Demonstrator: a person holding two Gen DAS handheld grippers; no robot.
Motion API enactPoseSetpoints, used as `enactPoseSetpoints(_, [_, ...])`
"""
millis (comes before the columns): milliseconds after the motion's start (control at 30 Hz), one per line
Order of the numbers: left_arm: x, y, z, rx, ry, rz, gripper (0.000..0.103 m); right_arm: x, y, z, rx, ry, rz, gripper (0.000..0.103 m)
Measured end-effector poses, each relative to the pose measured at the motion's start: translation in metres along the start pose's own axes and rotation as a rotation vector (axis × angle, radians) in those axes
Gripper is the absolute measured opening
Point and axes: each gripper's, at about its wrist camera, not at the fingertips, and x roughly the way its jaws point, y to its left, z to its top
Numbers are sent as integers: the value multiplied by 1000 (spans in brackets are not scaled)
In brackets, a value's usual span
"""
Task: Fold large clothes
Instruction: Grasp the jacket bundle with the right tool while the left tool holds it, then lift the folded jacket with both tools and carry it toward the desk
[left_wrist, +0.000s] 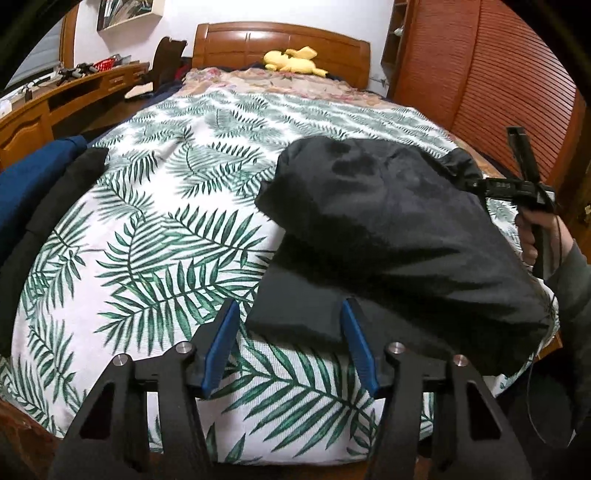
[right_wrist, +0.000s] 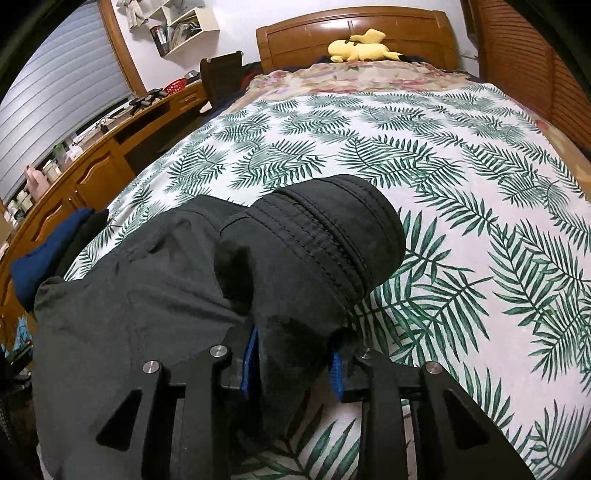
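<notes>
A large black garment (left_wrist: 399, 236) lies partly folded on the leaf-print bed cover (left_wrist: 159, 229). My left gripper (left_wrist: 290, 347) is open, its blue pads on either side of the garment's near left corner, gripping nothing. My right gripper (right_wrist: 293, 358) is shut on a bunched fold of the black garment (right_wrist: 306, 254) with stitched seams, lifted over the bed. In the left wrist view the right gripper (left_wrist: 480, 184) shows at the right, holding the garment's far edge.
A stack of dark blue and black folded clothes (left_wrist: 40, 192) sits at the bed's left edge. A yellow plush toy (left_wrist: 293, 61) lies by the wooden headboard. A wooden desk (right_wrist: 85, 173) runs along the left; a wooden wardrobe (left_wrist: 480, 74) stands right.
</notes>
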Motion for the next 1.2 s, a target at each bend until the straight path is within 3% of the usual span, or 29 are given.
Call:
enactPoseSetpoints(233, [9, -3, -3, -31, 17, -9, 58, 11, -2, -2, 46, 24, -15, 60])
enactPoseSetpoints(367, [10, -8, -4, -35, 14, -12, 58, 19, -9, -3, 104, 26, 11, 69])
enactPoseSetpoints(467, [9, -6, -5, -66, 14, -38, 49, 28, -11, -2, 149, 46, 64, 69])
enactPoseSetpoints(500, [9, -6, -6, -72, 16, -51, 41, 30, -12, -2, 161, 46, 80, 69])
enactPoseSetpoints(533, [9, -7, -6, -73, 19, -60, 30, 33, -13, -1, 171, 49, 97, 67])
enactPoseSetpoints(633, [8, -12, -3, -59, 18, -76, 20, 31, -10, 2, 156, 22, 123, 42])
enactPoseSetpoints(733, [-5, -18, 2, -40, -30, -75, 16, 17, -1, 9, 101, -45, 128, 30])
enactPoseSetpoints(1000, [-41, -7, 13, -36, -143, -76, 13, -37, 57, 14, -66, -240, 120, 23])
enactPoseSetpoints(1200, [-79, 44, 15, -55, -223, -19, 13, -37, 144, 27, -208, -250, 114, 23])
